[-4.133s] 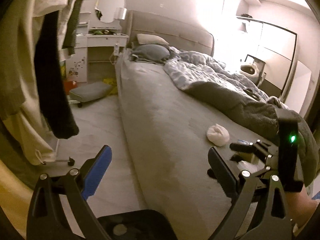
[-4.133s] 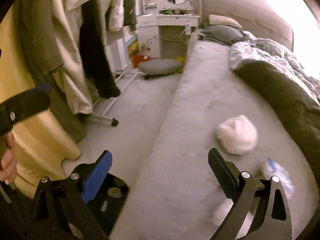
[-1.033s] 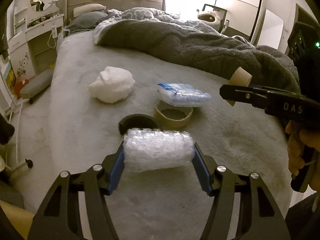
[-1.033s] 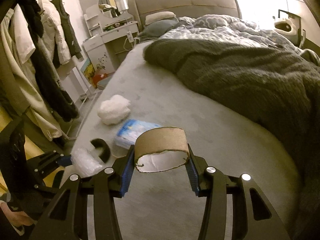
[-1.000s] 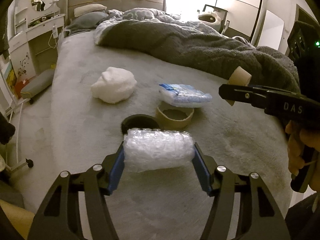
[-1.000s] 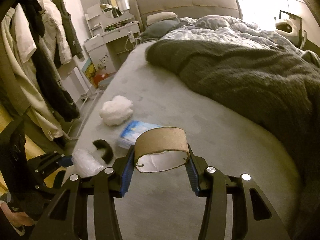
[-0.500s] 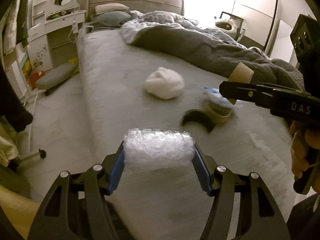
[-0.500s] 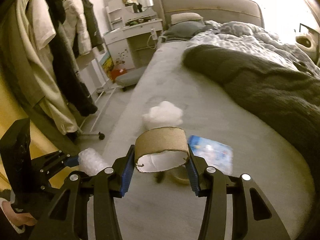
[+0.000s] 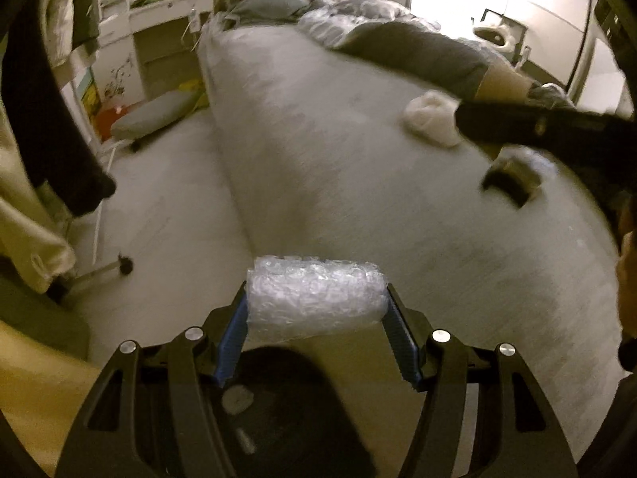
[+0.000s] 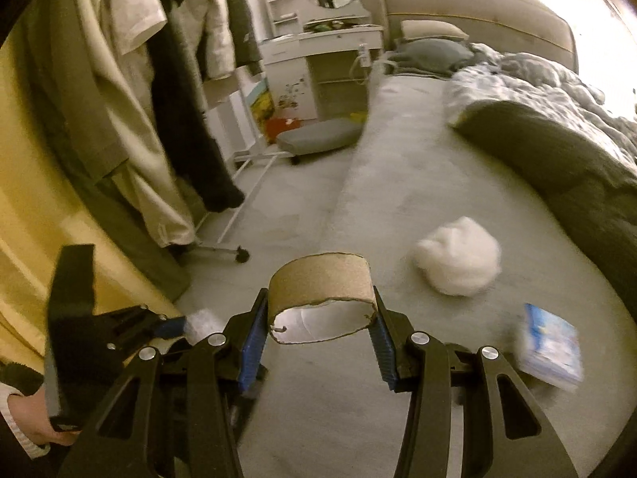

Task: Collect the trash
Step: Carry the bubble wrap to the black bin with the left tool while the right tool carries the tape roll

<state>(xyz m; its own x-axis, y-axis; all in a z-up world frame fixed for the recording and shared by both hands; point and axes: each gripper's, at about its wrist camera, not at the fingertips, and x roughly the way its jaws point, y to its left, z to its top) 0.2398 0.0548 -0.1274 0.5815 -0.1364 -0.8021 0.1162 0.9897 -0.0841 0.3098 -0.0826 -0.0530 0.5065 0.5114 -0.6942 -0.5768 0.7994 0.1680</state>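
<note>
My left gripper [image 9: 316, 310] is shut on a roll of clear bubble wrap [image 9: 314, 296], held over the near corner of the bed, above a dark round bin [image 9: 278, 406] on the floor. In the right wrist view my right gripper [image 10: 320, 318] is shut on a torn brown cardboard ring [image 10: 320, 292]. On the grey bed lie a white crumpled wad [image 10: 460, 261], a blue and white packet [image 10: 551, 346] and, in the left wrist view, a blurred dark ring and a cardboard ring [image 9: 511, 177]. The left gripper [image 10: 175, 324] with its bubble wrap shows at the lower left of the right wrist view.
A clothes rack on wheels [image 10: 223, 253] with hanging coats [image 10: 131, 99] stands left of the bed. A grey floor cushion [image 10: 318, 139] and a white dressing table [image 10: 318, 63] are further back. A dark blanket [image 10: 557, 151] covers the bed's right side.
Both grippers have swung left, away from the middle of the bed and toward its near left corner and the floor. The dark bin has come into view under the left gripper. Both grips are unchanged.
</note>
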